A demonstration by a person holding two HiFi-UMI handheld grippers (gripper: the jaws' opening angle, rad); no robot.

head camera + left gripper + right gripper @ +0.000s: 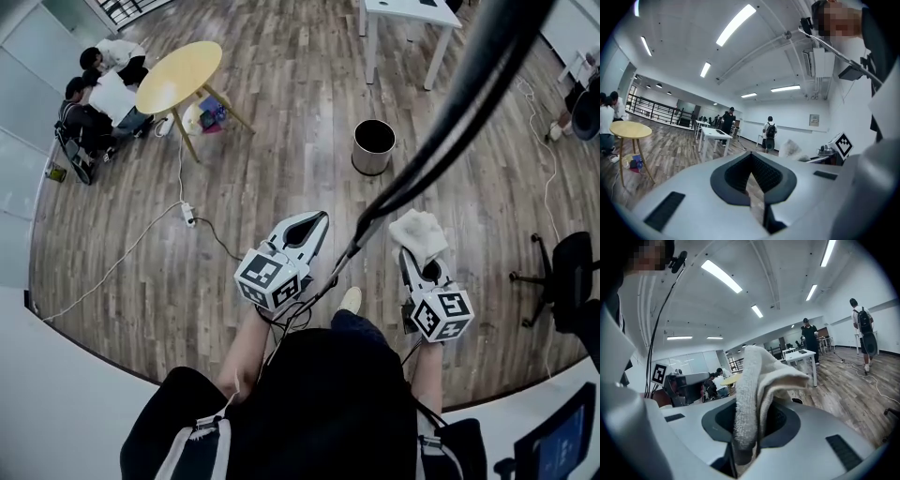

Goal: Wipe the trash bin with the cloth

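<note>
The trash bin [373, 147], a silvery cylinder with a dark inside, stands upright on the wood floor ahead of me. My right gripper [411, 249] is shut on a white cloth [419, 233], which bunches up above its tips. In the right gripper view the cloth [754, 385] hangs folded between the dark pads and hides much of the room. My left gripper [322, 217] is to the left of it, tips together with nothing held. Both grippers are well short of the bin and above the floor. In the left gripper view only floor shows through the left gripper [751, 157].
A round yellow table [178, 75] stands far left with seated people [98, 89] beside it. A white table [412, 14] is beyond the bin. A power strip and cable [188, 216] lie on the floor. An office chair [562, 272] is at right. A black cable [450, 122] crosses the view.
</note>
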